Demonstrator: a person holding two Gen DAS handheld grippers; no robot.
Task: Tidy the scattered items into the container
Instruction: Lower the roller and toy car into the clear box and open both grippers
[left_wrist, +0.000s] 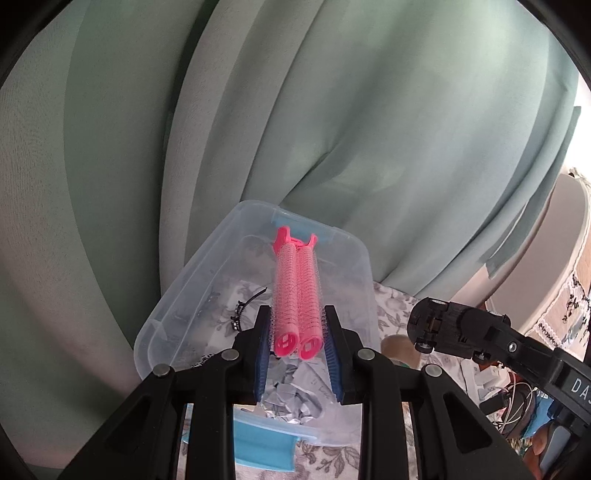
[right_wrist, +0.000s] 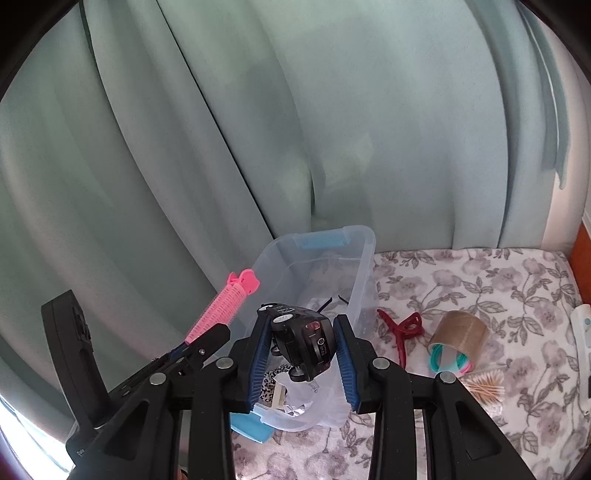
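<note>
Pink hair rollers (left_wrist: 297, 302), light and bristly, sit clenched between the left gripper (left_wrist: 297, 347) jaws by their near ends, above the clear container (left_wrist: 184, 295). Right gripper (right_wrist: 301, 354) jaws grasp a black toy car (right_wrist: 301, 338), rigid, held across its body, over the container's near end.

Each tool (left_wrist: 297, 343) (right_wrist: 301, 349) is black plastic with 2 blue ribbed pads (left_wrist: 261, 354) and round silver screws (left_wrist: 229, 355).
</note>
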